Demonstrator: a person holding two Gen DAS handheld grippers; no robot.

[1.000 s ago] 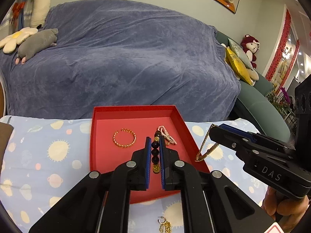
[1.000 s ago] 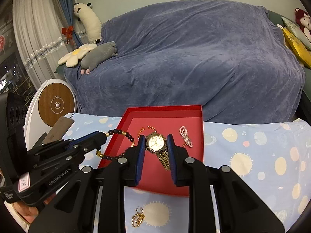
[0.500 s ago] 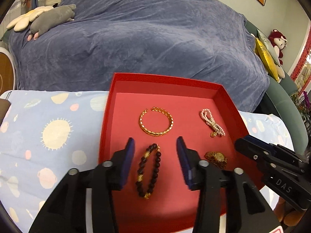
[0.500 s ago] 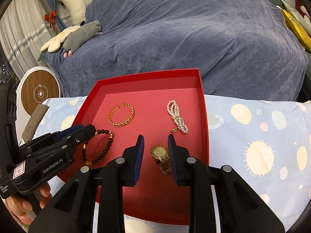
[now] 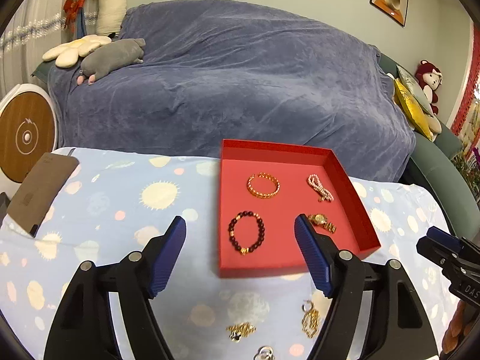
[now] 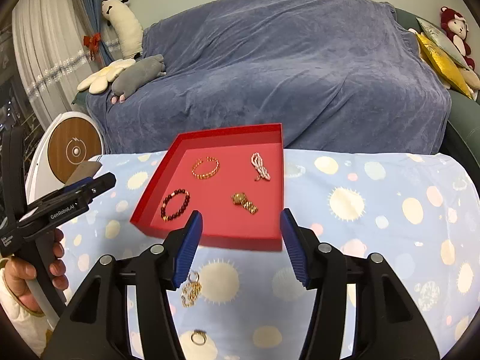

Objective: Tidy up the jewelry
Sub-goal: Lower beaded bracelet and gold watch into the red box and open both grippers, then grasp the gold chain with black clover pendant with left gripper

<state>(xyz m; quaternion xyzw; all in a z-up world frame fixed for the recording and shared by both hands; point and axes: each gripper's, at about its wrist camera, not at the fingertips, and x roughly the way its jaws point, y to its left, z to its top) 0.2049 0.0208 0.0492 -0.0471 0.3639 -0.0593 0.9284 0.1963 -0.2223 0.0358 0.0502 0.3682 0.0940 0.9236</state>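
Red tray [image 6: 271, 244] holds bracelets [image 6: 205, 168], pearls [image 6: 260, 167], watch [image 6: 244, 202].

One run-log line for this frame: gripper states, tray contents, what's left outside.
left gripper: open | right gripper: open | red tray: gold bangle, pearl bracelet, bead bracelet, gold watch | outside: gold earring, ring

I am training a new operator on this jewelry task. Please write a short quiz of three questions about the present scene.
1. True or false: the left gripper holds the dark bead bracelet.
2. How many pieces lie in the red tray?
3. Which lies outside the tray? A) gold watch B) gold chain earring C) pearl strand

Key: 1 false, both grippers are open, also the right gripper; 2 four; 3 B.
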